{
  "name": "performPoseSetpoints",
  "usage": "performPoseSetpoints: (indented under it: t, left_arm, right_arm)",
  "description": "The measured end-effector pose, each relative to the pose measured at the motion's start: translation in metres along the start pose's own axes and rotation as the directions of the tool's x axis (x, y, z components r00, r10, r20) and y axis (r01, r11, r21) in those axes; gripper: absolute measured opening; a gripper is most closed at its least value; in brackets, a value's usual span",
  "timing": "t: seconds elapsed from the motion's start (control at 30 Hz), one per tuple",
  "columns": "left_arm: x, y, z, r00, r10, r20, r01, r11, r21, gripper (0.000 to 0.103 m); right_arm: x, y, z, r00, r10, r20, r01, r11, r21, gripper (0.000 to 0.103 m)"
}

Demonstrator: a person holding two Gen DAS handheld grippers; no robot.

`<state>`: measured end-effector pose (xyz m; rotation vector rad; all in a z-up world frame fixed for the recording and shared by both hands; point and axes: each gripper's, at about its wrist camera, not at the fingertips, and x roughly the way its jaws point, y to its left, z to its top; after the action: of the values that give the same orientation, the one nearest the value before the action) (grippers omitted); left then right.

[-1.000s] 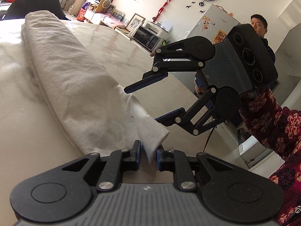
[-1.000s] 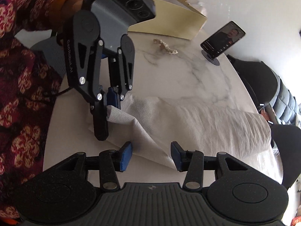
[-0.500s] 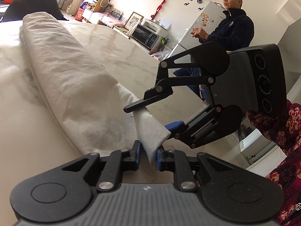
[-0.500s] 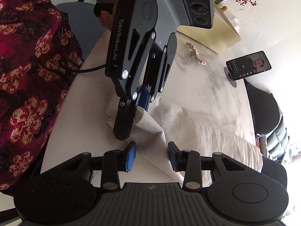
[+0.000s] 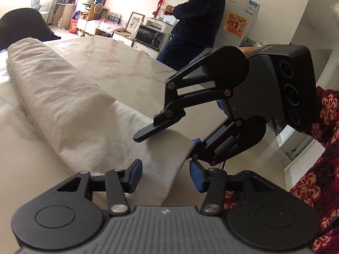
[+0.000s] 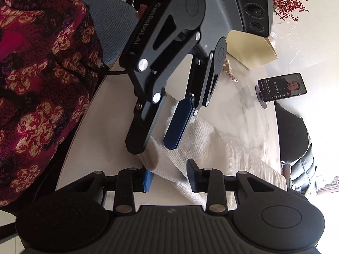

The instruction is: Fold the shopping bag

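A white non-woven shopping bag (image 5: 63, 110), folded into a long strip, lies on the marble table (image 5: 118, 63). Its near corner (image 5: 169, 156) sits between the blue pads of my left gripper (image 5: 165, 176), whose jaws are opening and stand clear of the cloth. My right gripper (image 5: 169, 139) comes in from the right, one finger above the corner and one below, jaws closing without pinching the cloth. In the right wrist view the bag (image 6: 222, 148) runs between the pads of the right gripper (image 6: 169, 178), and the left gripper (image 6: 157, 141) hangs just above.
A phone on a stand (image 6: 281, 86), a beige paper bag (image 6: 250, 48) and a rope handle (image 6: 231, 74) are on the far table. A black chair (image 6: 294, 135) stands beyond. A person (image 5: 197, 17) stands past the table edge. A floral sleeve (image 6: 42, 84) is at the left.
My left jaws, shut on the bag's corner before, have opened and the corner has dropped flat. The right gripper has moved in over that corner, rolled, and narrowed its jaws.
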<state>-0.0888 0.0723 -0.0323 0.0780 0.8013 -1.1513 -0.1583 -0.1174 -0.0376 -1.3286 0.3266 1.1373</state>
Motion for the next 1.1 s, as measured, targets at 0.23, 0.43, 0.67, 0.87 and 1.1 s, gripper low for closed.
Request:
performPoseSetpoints:
  t: [0.23,0.43,0.67,0.87,1.1]
  left_arm:
    - [-0.004,0.003,-0.006,0.998,-0.004,-0.055,0.008,0.996,0.088,0.051]
    - [-0.012,0.011,-0.014,0.995,-0.055,-0.08,0.064,0.992,0.111,0.051]
    - [-0.018,0.02,-0.02,0.991,-0.117,-0.062,0.123,0.988,0.09,0.052]
    - [-0.022,0.026,-0.025,0.993,-0.114,-0.016,0.115,0.991,0.064,0.053]
    - [-0.024,0.046,-0.031,0.99,-0.124,0.071,0.13,0.987,-0.089,0.043]
  right_arm:
    - [0.007,-0.025,-0.015,0.994,0.077,0.072,-0.094,0.962,0.258,0.02]
    - [0.013,-0.046,-0.041,0.973,0.134,0.187,-0.215,0.821,0.529,0.019]
    - [0.024,-0.075,-0.089,0.911,0.164,0.378,-0.412,0.419,0.809,0.018]
    - [0.046,-0.082,-0.137,0.833,0.124,0.54,-0.535,-0.074,0.842,0.011]
    - [0.042,-0.063,-0.169,0.802,0.033,0.597,-0.541,-0.384,0.748,0.006]
